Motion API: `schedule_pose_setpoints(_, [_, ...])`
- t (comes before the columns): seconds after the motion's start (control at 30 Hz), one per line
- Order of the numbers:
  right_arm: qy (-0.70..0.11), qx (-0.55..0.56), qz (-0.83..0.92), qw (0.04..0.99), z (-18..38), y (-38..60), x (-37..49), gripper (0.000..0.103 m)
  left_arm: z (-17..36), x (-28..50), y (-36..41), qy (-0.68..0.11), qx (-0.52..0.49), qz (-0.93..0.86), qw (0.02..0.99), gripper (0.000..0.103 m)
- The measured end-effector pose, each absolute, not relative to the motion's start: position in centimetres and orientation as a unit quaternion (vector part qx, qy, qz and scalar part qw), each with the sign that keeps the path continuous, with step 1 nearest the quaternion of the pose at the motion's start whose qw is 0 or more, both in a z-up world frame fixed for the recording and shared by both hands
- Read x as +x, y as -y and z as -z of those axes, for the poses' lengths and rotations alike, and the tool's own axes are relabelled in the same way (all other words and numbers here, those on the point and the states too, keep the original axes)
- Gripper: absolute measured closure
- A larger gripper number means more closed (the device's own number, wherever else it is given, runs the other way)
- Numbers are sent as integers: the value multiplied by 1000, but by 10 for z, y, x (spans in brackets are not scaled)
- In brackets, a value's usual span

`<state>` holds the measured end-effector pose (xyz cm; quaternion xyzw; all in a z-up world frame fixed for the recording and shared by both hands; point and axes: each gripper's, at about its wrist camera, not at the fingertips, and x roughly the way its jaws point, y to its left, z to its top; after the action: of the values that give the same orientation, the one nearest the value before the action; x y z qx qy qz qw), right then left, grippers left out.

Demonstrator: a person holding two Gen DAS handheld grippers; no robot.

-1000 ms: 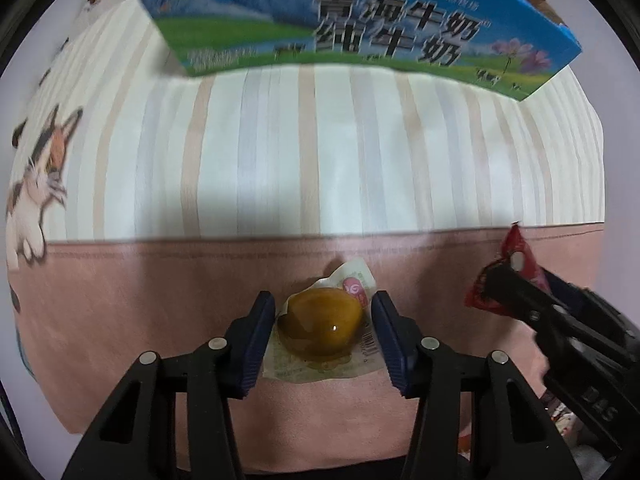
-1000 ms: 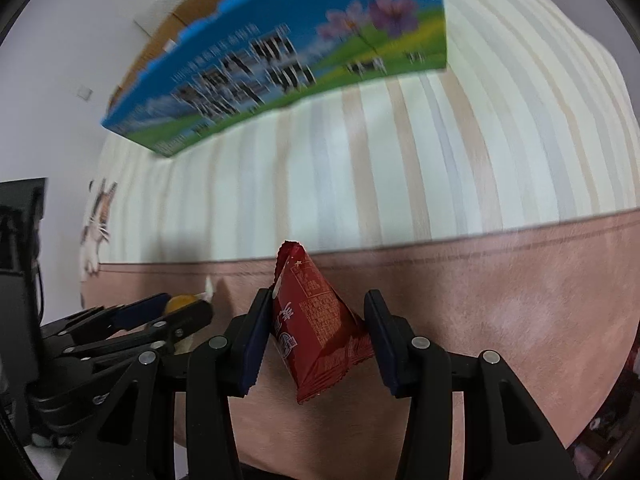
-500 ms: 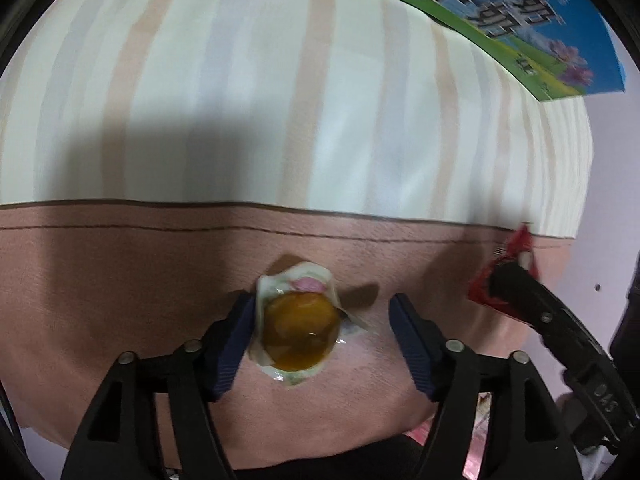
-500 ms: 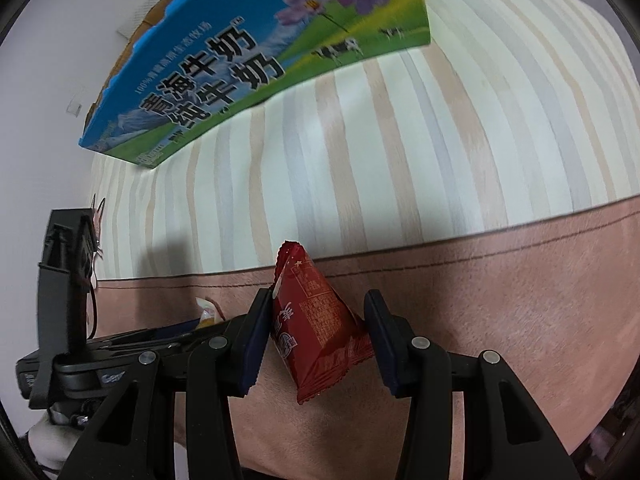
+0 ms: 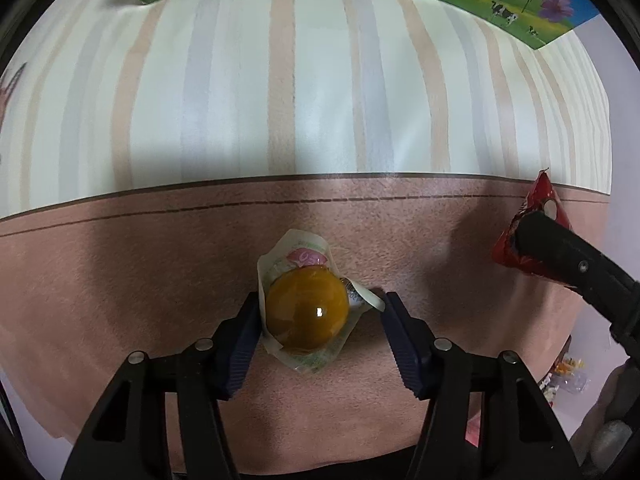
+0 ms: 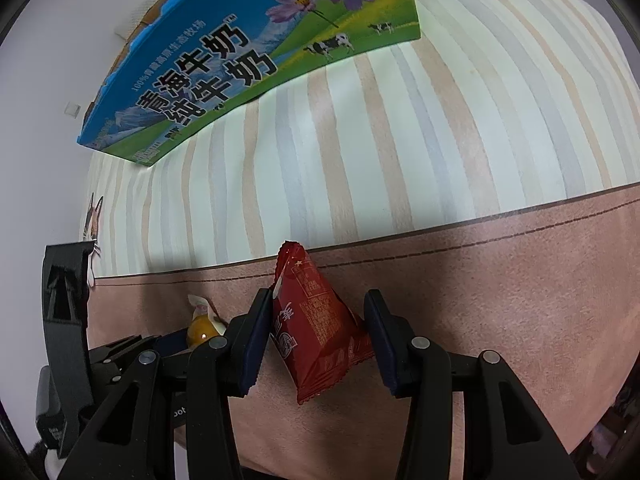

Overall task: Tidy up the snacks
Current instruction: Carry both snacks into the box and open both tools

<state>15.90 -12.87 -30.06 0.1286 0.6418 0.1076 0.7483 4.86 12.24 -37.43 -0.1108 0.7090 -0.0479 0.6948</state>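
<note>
- We have our left gripper pointed steeply down at the pink band of the tablecloth, its blue pads on either side of the jelly cup.
- The jelly cup, amber dome in a clear wrapper, sits between the pads. The left pad touches the wrapper edge; the right pad meets only the wrapper's corner flap, with a gap to the dome itself.
- The left jaws have just been closing, with the cup between them. We judge the grip is not firm yet; they stand part-open.
- Our right gripper is nearly shut on the red snack packet, a triangular pouch. Both pads press its sides and its pointed top sticks out past the fingertips. In the left wrist view the same packet shows at the right edge, well apart from the cup.
- The milk carton box, blue and green with cows and flowers, stands at the far side on the striped part of the cloth. We take it for the likely place to put snacks; we cannot see inside it.
- Done so far, as we judge: one packet in hand on the right; the cup lined up on the left.
- Left to do: close on the cup, lift, carry both to the box. Neither snack is near it yet.
- More wrapped snacks show faintly past the table's right edge, too small to identify.
</note>
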Motion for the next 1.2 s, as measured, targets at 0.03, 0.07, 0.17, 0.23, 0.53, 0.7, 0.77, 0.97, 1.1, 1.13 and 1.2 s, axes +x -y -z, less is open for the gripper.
schedule_pose_setpoints(0.03, [-639, 128, -109, 751, 298, 129, 159, 53, 370, 48, -121, -707, -111, 43, 697, 46])
schedule_pose_setpoints(0.07, [-636, 127, -110, 753, 295, 128, 159, 53, 368, 38, -118, -704, -113, 42, 700, 46])
schedule_pose_setpoints(0.17, [-625, 132, -118, 761, 282, 126, 164, 53, 347, 41, -126, -695, -129, 44, 706, 46])
schedule_pose_setpoints(0.23, [-617, 135, -123, 766, 271, 126, 168, 53, 328, 45, -129, -684, -147, 45, 713, 46])
schedule_pose_setpoints(0.53, [-545, 146, -163, 809, 183, 121, 217, 54, 211, 100, -138, -600, -180, 79, 776, 46])
schedule_pose_setpoints(0.7, [-523, 144, -176, 822, 148, 117, 263, 54, 171, 152, -174, -575, -175, 81, 795, 46])
schedule_pose_setpoints(0.77, [-520, 138, -178, 824, 140, 115, 286, 53, 170, 175, -184, -575, -165, 76, 798, 46])
schedule_pose_setpoints(0.97, [-545, 120, -178, 810, 153, 99, 342, 53, 201, 235, -207, -612, -156, 65, 773, 46])
schedule_pose_setpoints(1.1, [-574, 113, -178, 791, 175, 90, 365, 53, 231, 249, -210, -643, -167, 66, 744, 45])
schedule_pose_setpoints(1.13, [-583, 114, -180, 784, 182, 87, 369, 53, 239, 252, -209, -651, -169, 69, 737, 43])
schedule_pose_setpoints(1.2, [-609, 116, -183, 763, 197, 83, 374, 51, 252, 255, -209, -666, -177, 70, 721, 43])
